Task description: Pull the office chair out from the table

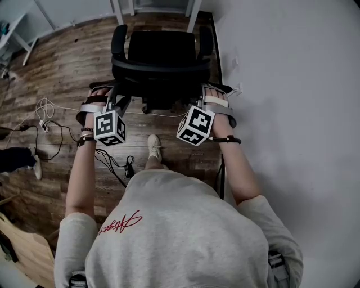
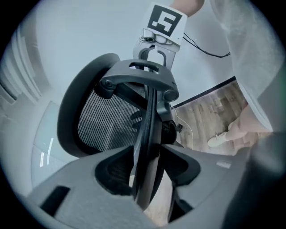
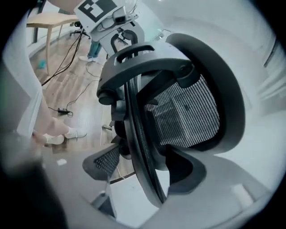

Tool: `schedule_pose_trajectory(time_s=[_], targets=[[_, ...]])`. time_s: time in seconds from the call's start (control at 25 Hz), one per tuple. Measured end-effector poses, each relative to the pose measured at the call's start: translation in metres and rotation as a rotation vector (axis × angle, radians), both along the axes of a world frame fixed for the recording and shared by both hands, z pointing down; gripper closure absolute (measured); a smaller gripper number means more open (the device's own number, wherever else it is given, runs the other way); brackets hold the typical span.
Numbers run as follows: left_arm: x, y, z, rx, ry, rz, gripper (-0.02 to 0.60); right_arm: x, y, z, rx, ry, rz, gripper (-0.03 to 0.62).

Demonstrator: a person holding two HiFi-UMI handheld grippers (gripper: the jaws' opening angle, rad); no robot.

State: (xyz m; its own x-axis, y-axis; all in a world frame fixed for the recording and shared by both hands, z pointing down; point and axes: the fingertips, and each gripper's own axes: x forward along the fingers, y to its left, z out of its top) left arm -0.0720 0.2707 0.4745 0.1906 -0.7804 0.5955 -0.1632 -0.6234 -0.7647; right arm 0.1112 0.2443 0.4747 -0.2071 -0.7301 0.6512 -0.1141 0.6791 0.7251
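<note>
Cables [image 1: 53, 126] trail over the wood-plank floor [image 1: 56, 67] left of the black mesh-backed office chair [image 1: 160, 56], which stands just before the white counter legs [image 1: 193, 17]. At its back's left edge the left tool [image 1: 114, 95] straddles the frame, jaws apart and unclamped. The right tool [image 1: 203, 94] does likewise at the right edge, beside the white wall [image 1: 292, 84].
</note>
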Motion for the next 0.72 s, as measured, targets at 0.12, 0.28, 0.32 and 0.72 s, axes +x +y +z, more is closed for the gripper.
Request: schedule_pose_trajectory(time_s=[0.12,0.28,0.32,0.72], targets=[[0.000,0.007,-0.009,0.026,0.058,-0.023,0.402,0.000,0.005,-0.010,0.022,-0.047,0.005,0.276],[0.003,0.016,-0.025,0.073,0.139,-0.057,0.411,0.000,0.013,-0.022,0.044,-0.146,0.015,0.284],[0.003,0.018,-0.029,0.086,0.167,-0.069,0.413,0.001,0.014,-0.026,0.050,-0.176,0.023,0.286],[0.008,0.040,-0.082,0.202,0.558,-0.177,0.437,0.005,0.033,-0.086,0.103,-0.549,0.097,0.356]])
